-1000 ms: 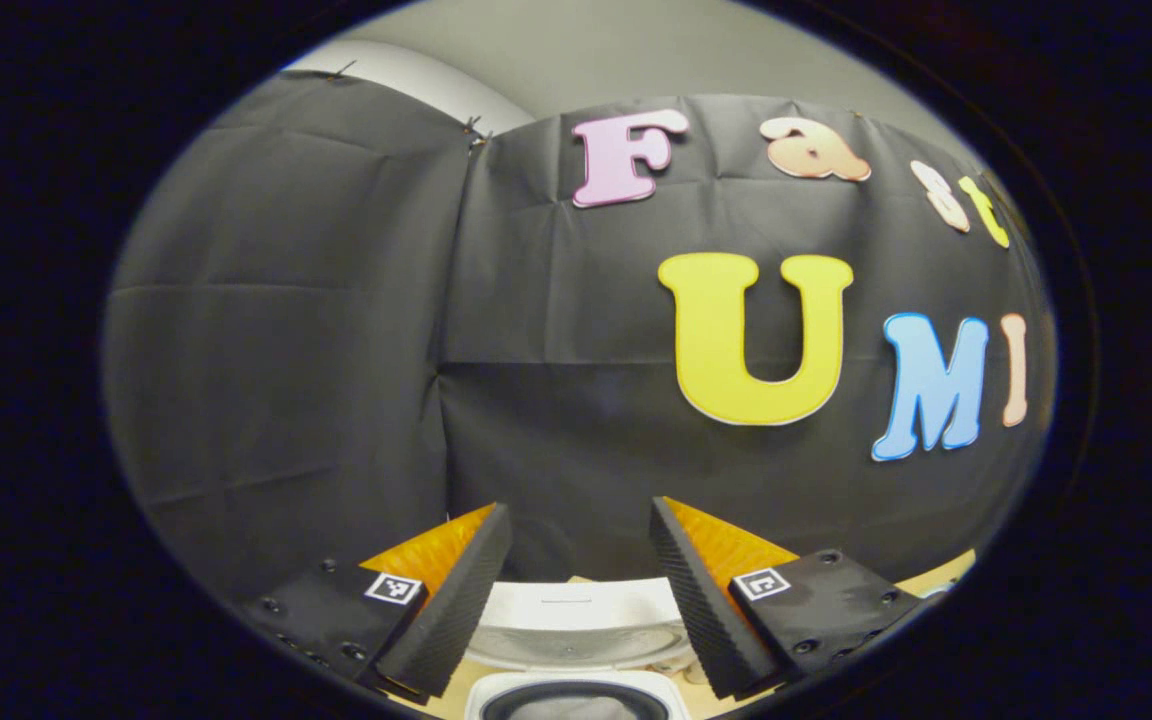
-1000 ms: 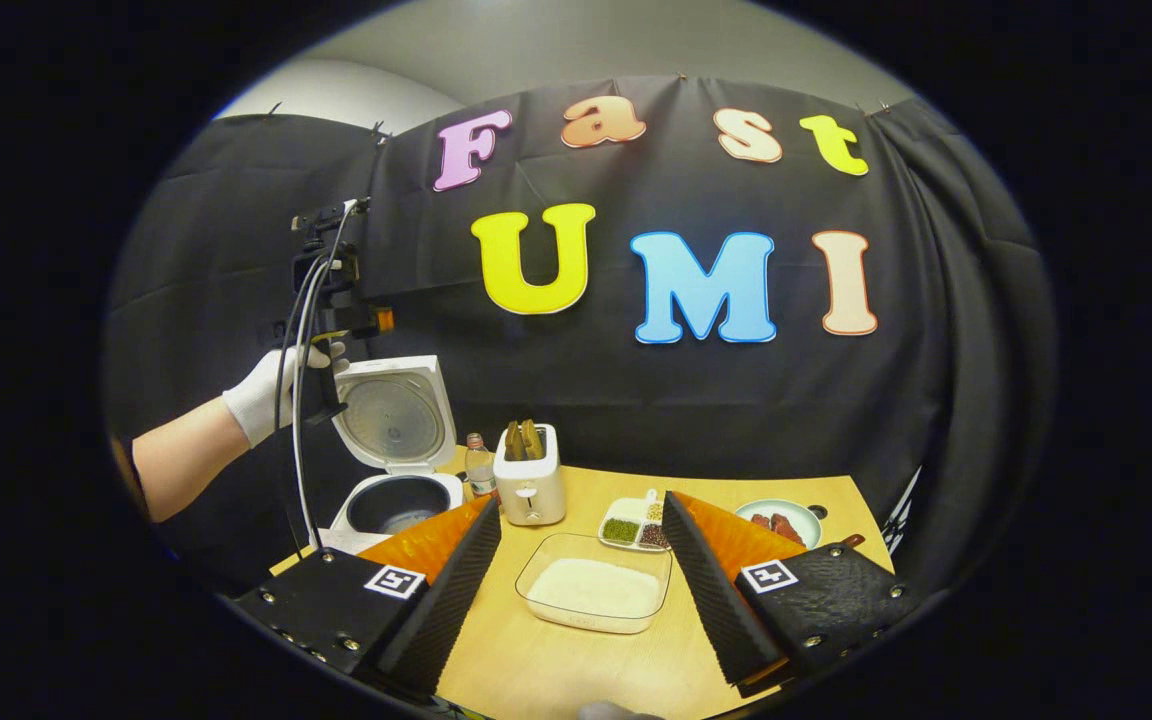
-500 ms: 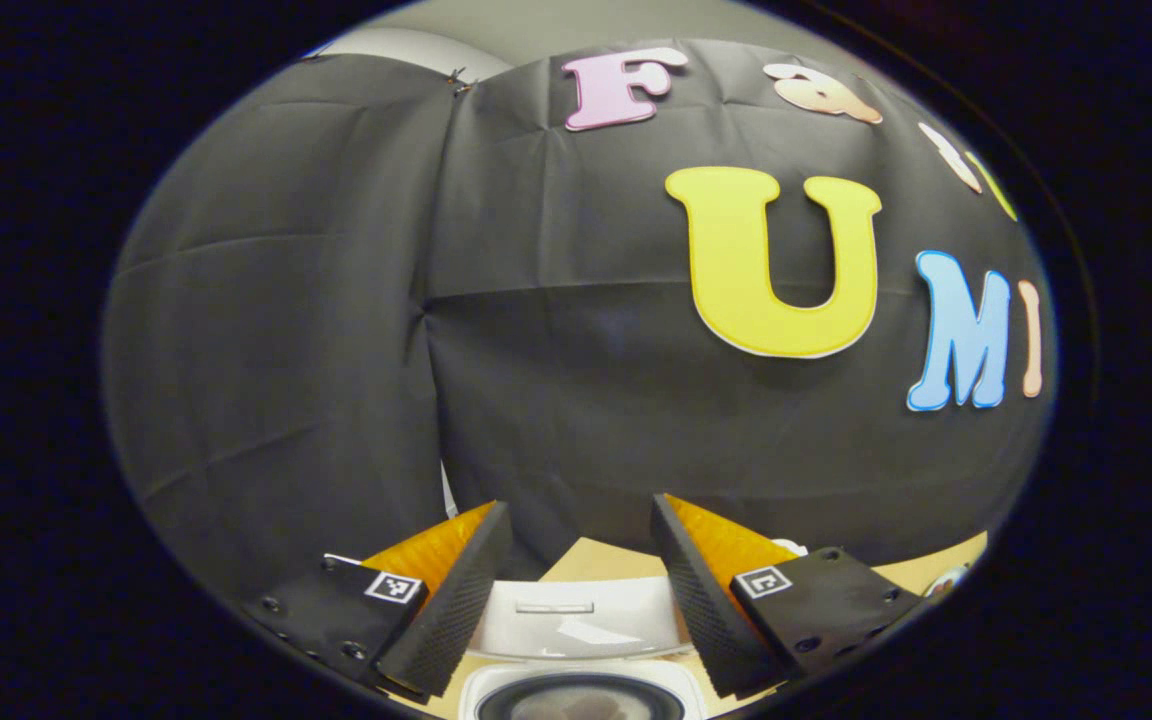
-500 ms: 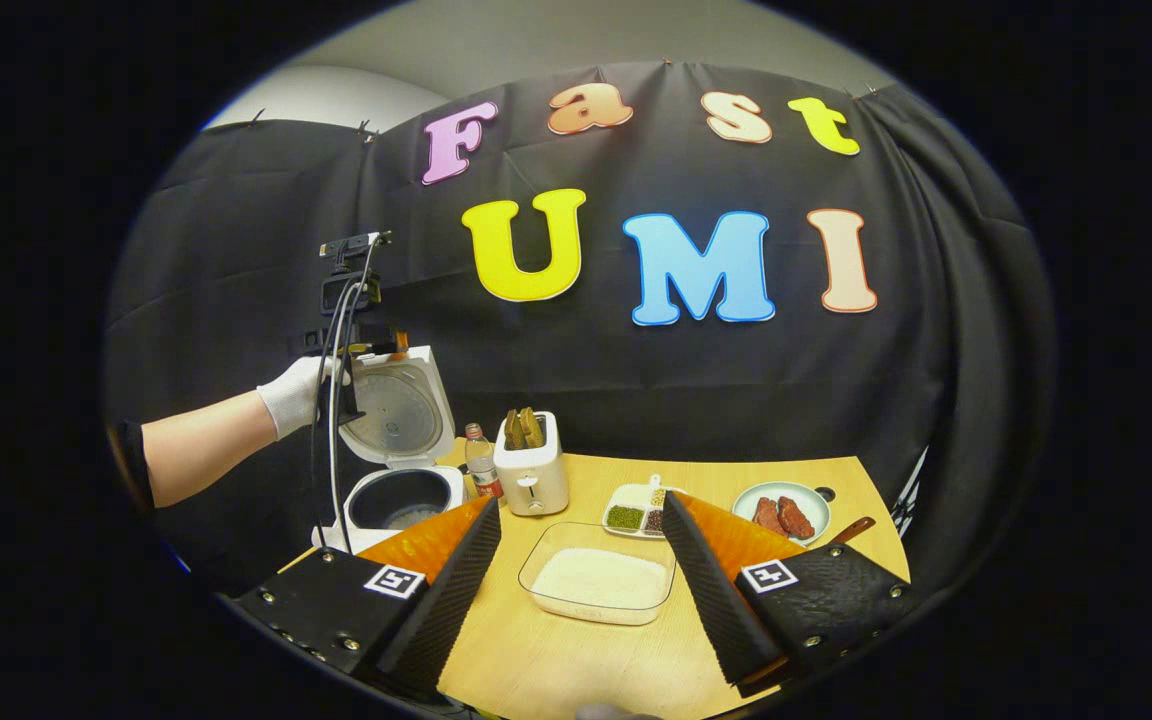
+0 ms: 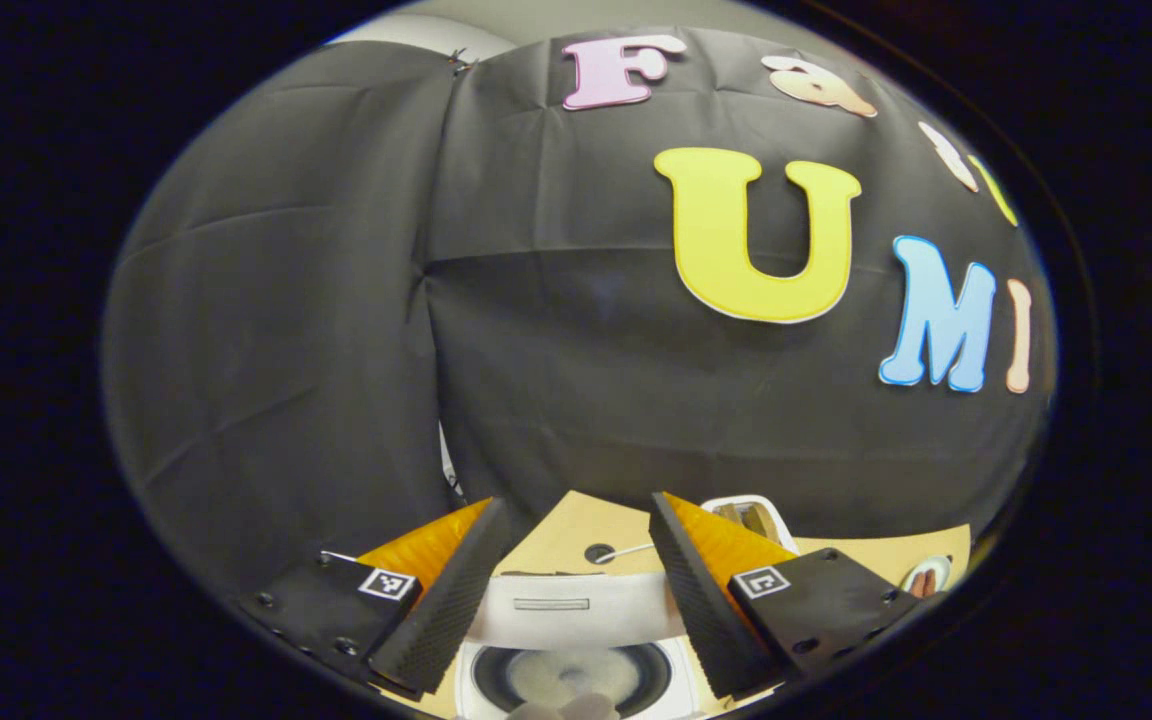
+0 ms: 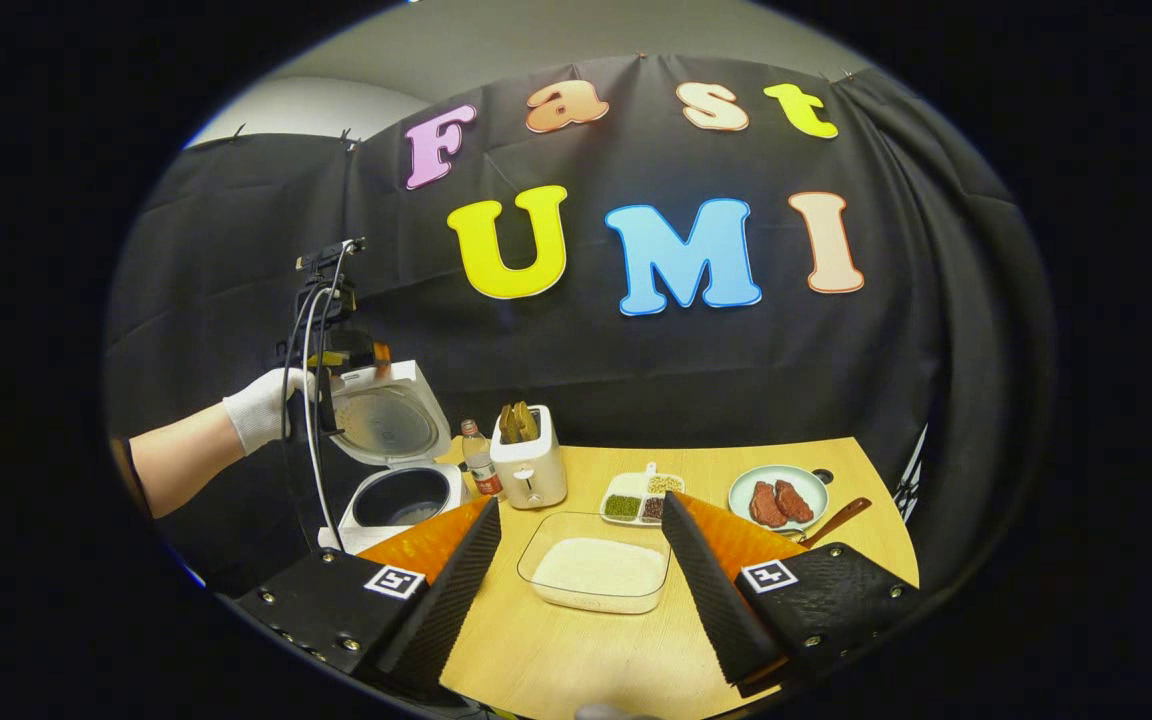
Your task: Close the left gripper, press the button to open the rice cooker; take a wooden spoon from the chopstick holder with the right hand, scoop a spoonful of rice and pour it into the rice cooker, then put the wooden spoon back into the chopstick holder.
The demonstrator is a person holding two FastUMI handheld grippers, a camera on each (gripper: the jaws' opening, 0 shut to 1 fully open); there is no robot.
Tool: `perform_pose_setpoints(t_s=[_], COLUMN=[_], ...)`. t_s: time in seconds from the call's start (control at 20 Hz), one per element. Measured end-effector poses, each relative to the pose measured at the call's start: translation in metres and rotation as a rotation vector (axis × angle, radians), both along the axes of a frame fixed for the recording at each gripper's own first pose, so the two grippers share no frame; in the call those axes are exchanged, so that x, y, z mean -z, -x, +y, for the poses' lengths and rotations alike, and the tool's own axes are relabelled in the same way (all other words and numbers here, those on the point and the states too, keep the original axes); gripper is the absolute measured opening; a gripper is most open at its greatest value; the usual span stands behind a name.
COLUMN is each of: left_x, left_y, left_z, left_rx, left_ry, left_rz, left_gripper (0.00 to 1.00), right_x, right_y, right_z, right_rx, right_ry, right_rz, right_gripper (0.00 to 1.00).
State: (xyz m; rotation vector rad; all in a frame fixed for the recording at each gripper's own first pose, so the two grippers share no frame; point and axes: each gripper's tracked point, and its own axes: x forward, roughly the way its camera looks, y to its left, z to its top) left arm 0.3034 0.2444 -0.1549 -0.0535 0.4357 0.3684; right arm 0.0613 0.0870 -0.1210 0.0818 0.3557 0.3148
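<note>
The rice cooker (image 6: 391, 470) sits at the lower left of the right gripper view with its lid (image 6: 383, 422) already swung up, so the button press looks done. The left gripper (image 6: 331, 350), held by a gloved hand (image 6: 258, 408), hovers at the lid's upper edge; from its own view its 2 fingers stand spread, the lid (image 5: 561, 608) and open pot (image 5: 568, 675) between them at the bottom of the frame — probably steadying or just clearing the lid.

The right gripper (image 6: 576, 570) is spread wide too, holding nothing, low in the frame above the clear tray of rice (image 6: 596, 575) on the wooden table (image 6: 806, 455). I judge the spoon step comes next. A wooden handle (image 6: 836, 520) lies at lower right beside the plate of meat (image 6: 778, 497) — whether it is the wooden spoon I cannot tell, nor can I pick out a chopstick holder. The toaster (image 6: 528, 465) stands just right of the cooker.
</note>
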Motion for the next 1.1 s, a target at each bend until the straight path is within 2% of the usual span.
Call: perform_pose_setpoints(t_s=[0.3, 0.4, 0.55, 0.85, 1.1], left_x=[0.041, 0.065, 0.113, 0.177, 0.189], left_y=[0.058, 0.077, 0.104, 0.123, 0.123], left_z=[-0.030, -0.040, -0.046, -0.073, -0.080], left_rx=[0.020, 0.029, 0.022, 0.020, 0.041], left_ry=[0.046, 0.076, 0.123, 0.173, 0.168], left_rz=[0.086, 0.137, 0.244, 0.411, 0.438], left_gripper=[0.98, 1.00, 0.97, 0.98, 0.99], right_x=[-0.011, -0.022, -0.036, -0.054, -0.058], right_y=[0.002, 0.004, 0.006, 0.010, 0.010], right_z=[-0.010, -0.012, -0.014, -0.018, -0.018], right_rx=[0.021, 0.035, 0.046, 0.063, 0.063], right_ry=[-0.008, -0.019, -0.002, 0.013, 0.016], right_rz=[-0.040, -0.076, -0.136, -0.202, -0.213], right_gripper=[0.99, 0.99, 0.99, 0.99, 0.99])
